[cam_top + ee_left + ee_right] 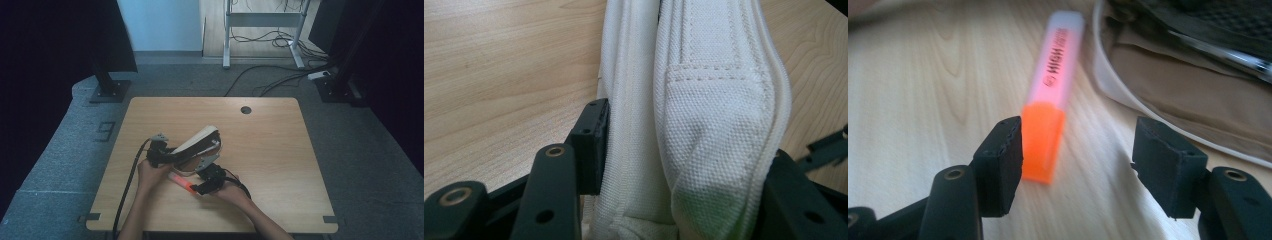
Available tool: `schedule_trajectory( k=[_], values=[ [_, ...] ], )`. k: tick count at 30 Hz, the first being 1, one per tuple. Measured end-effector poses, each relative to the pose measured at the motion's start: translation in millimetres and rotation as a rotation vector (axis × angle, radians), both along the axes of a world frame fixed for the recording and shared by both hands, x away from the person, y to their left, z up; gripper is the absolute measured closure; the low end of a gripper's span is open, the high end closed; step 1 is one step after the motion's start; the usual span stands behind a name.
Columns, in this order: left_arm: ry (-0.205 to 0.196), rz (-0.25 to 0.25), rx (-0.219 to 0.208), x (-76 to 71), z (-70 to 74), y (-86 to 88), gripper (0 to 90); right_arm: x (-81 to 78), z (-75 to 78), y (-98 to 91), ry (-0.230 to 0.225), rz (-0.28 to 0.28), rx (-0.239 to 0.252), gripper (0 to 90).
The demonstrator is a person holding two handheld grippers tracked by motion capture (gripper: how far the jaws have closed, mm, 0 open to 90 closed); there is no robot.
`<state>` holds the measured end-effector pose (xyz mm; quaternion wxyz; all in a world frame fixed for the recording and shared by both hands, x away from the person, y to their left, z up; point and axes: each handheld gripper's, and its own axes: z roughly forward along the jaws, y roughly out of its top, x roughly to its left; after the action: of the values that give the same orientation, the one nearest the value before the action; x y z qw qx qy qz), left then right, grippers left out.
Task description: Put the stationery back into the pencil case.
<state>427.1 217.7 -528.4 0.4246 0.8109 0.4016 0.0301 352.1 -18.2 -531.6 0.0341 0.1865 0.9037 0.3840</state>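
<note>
The left gripper [162, 152] is clamped on the near end of the cream canvas pouch [704, 125], its jaws pressing the folded fabric from both sides and holding that end up off the wooden table [270, 150]. Just in front of the pouch's open mouth, the orange highlighter [1050, 95] lies flat on the table, its orange end towards the person. The right gripper [1078, 150] sits low at that orange end with its jaws apart, the left pad just beside the highlighter, not gripping it, the right pad well clear
</note>
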Motion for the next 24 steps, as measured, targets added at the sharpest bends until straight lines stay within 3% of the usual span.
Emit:
schedule_trajectory(
  k=[7,16,18,21,24],
  values=[
    [0.0,0.0,-0.002,0.2,-0.1,0.0,51.7,-4.2,-3.4,15.7,-0.001,0.041,-0.02,40.1],
    [0.001,-0.002,-0.003,0.4,-0.3,0.3,51.6,-4.7,-7.5,34.7,-0.029,0.051,-0.051,47.4],
    [0.001,-0.002,-0.003,0.4,-0.3,0.4,51.6,-5.5,-7.0,38.2,-0.053,0.046,-0.068,52.5],
    [0.001,-0.002,-0.003,0.4,-0.4,0.4,51.6,-5.7,-4.6,40.0,-0.044,0.047,-0.083,65.3],
    [0.001,-0.002,-0.003,0.5,-0.4,0.5,51.6,-6.0,-4.1,39.7,-0.045,0.047,-0.088,65.8]
  ],
)
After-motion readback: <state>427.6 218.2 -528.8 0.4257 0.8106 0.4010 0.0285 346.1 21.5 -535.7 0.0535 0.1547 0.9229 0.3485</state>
